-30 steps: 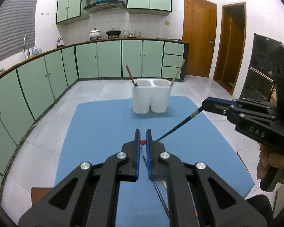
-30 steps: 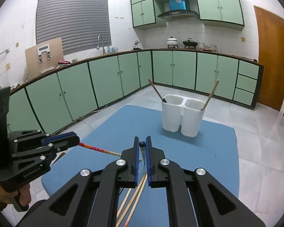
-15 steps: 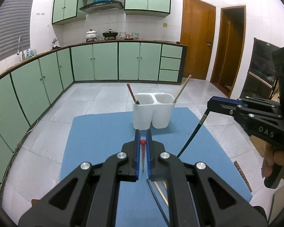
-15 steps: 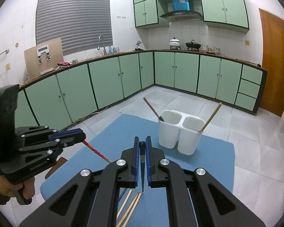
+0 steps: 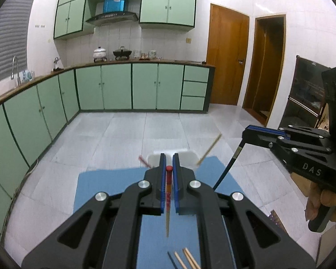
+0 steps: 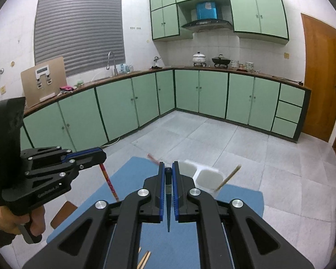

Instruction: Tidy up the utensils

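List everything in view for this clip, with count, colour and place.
holder: one, white, two compartments, far end of mat
mat: one, blue
chopsticks in holder: two, red left compartment, tan right
loose chopsticks: several, tan and dark, near end of mat
red chopstick: one, gripped in left gripper
black chopstick: one, gripped in right gripper
hands: two, left, right, on the handles

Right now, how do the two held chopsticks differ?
Left gripper holds a red-topped chopstick with a wooden tip; right gripper holds a plain dark chopstick. Both hang point-down between shut jaws, above the blue mat.
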Available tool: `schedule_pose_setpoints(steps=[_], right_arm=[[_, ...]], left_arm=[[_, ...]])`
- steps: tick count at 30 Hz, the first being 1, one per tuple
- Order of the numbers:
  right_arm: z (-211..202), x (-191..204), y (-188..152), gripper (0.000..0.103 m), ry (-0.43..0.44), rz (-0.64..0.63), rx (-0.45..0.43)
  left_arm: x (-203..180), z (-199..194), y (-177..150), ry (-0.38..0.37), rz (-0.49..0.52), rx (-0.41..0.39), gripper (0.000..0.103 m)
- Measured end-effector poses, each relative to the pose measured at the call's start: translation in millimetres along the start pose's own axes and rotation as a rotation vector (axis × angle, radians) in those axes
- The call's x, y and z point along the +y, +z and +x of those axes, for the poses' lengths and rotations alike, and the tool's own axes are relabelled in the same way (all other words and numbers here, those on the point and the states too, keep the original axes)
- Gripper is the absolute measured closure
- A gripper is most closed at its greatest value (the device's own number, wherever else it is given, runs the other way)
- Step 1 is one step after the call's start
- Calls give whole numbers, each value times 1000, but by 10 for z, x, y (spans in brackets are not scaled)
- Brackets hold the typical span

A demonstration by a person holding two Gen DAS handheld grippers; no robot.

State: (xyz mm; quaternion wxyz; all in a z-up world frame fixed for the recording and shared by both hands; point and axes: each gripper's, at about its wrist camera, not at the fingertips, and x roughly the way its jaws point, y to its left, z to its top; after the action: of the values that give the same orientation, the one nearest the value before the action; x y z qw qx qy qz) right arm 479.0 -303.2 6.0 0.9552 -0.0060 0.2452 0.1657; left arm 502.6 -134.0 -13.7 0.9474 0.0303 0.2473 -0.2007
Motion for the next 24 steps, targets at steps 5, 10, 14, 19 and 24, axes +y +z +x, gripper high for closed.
schedule_pose_setpoints(steps=[5, 10, 14, 19, 24], right_arm=[[111, -142, 376, 97, -44, -14, -18], [234, -291, 694, 97, -90, -32, -40], [401, -417, 826, 97, -115, -43, -47], [722, -648, 829, 97, -114, -20, -33], [1084, -802, 606, 97, -100, 3, 13]], left_arm=[[-11, 179, 367, 5, -12, -33, 98], [-32, 388, 757, 25, -13, -85, 98], [-76, 607, 983, 33, -12, -113, 98], [-119, 950, 1125, 43, 16, -125, 98], [-50, 1356, 940, 47, 9, -79, 98]])
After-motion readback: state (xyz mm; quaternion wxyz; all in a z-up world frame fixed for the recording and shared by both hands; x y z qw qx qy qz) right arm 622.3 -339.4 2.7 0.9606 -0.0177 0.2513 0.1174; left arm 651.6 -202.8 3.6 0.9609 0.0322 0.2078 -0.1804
